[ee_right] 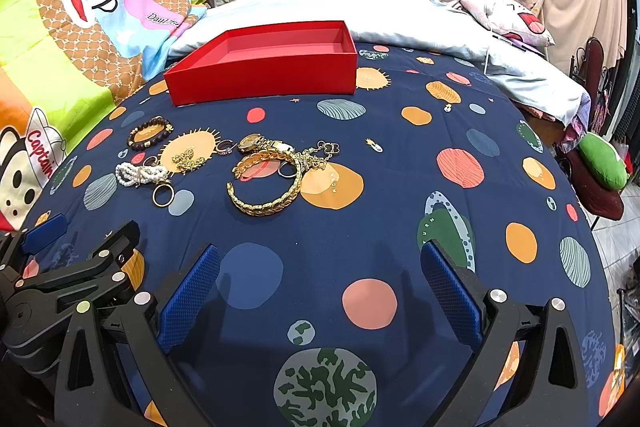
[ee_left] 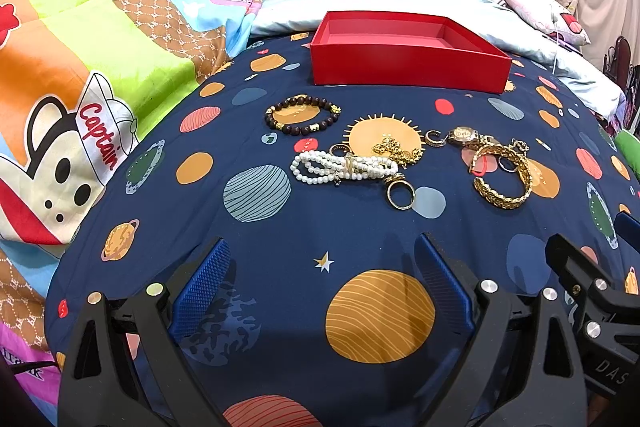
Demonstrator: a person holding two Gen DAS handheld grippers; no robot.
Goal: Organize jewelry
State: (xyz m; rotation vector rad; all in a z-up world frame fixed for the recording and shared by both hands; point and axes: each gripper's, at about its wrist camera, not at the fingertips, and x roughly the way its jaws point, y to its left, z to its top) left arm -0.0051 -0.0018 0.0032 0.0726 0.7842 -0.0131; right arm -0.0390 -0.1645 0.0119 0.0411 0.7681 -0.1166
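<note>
Nearest to us are our two tools: the left tool (ee_left: pixel 322 287) and the right tool (ee_right: pixel 320 291), both spread wide with nothing between the blue pads, hovering low over the planet-print bedspread (ee_left: pixel 360 239) and well short of any jewelry

Working left to right across the bed, we first meet the dark bead bracelet (ee_left: pixel 303 115), lying alone and closest to the red box (ee_left: pixel 408 67), which sits open and empty behind it. Next comes the pearl bracelet (ee_left: pixel 344 167), touching a tangled gold chain (ee_left: pixel 398 149) and with a gold ring (ee_left: pixel 400 194) just beside its near edge. Further right lie a small hoop (ee_left: pixel 434 138), a gold watch (ee_left: pixel 466 135) and the wide gold bangle (ee_left: pixel 502 179); a thin chain seems caught up with the watch and bangle, though we cannot tell for sure

We judge nothing is sorted yet. We would start with the bead bracelet using the left tool, pinching across one side of the loop rather than pressing down into the soft bedding, then lift clear before carrying it over the box wall. The right tool suits the bangle, provided we lift slowly in case the chain drags
</note>
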